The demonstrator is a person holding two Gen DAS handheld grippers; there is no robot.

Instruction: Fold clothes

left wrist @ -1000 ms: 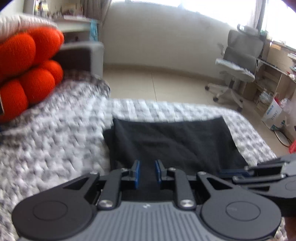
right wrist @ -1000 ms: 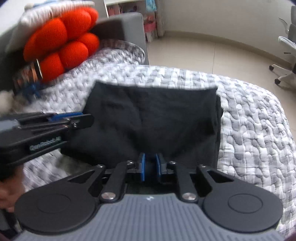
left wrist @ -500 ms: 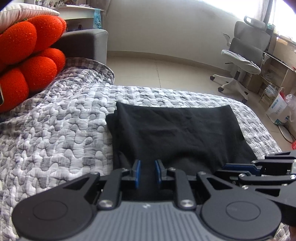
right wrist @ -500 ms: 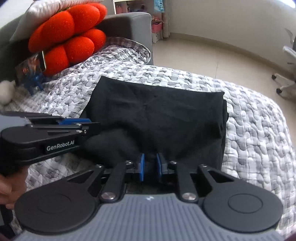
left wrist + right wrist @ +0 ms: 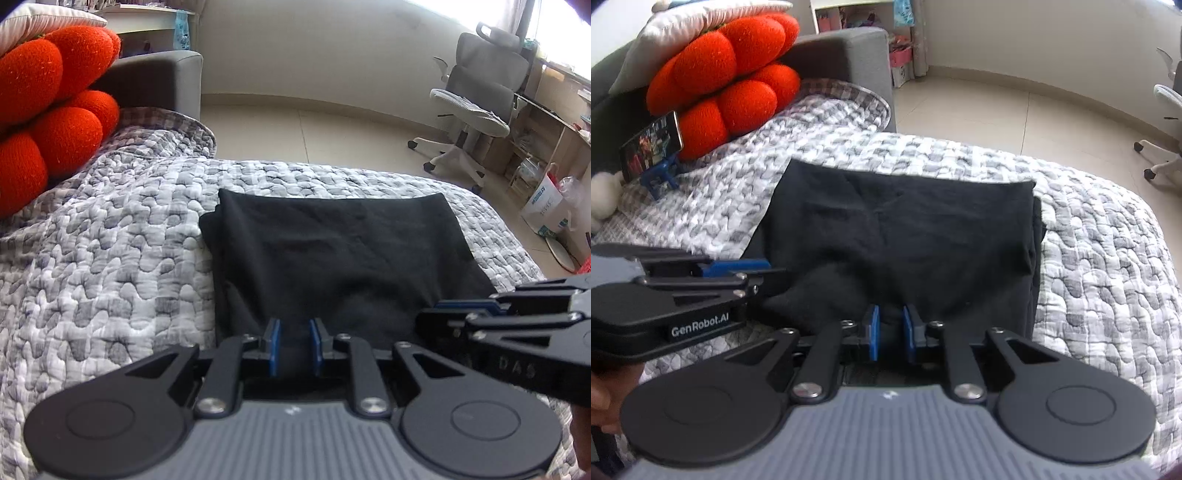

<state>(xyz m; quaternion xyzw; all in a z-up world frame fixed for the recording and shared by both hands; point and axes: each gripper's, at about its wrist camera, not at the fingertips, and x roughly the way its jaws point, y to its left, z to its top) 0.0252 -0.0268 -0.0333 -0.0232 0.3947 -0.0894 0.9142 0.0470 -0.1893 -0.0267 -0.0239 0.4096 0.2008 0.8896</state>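
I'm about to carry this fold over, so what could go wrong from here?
1. Each hand-held gripper, left and right, pinches only a small bunch of the black garment's near edge; the cloth could slip out partway.
2. Layers at its right side already sit offset, so a lift may skew them further.
3. The quilted cover is bumpy and might drag the fabric.

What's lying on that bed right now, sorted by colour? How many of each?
Black: 1, folded garment
Red: 1, lumpy cushion
White: 2, pillow, plush toy
Blue: 1, stand holding a phone
Total: 5
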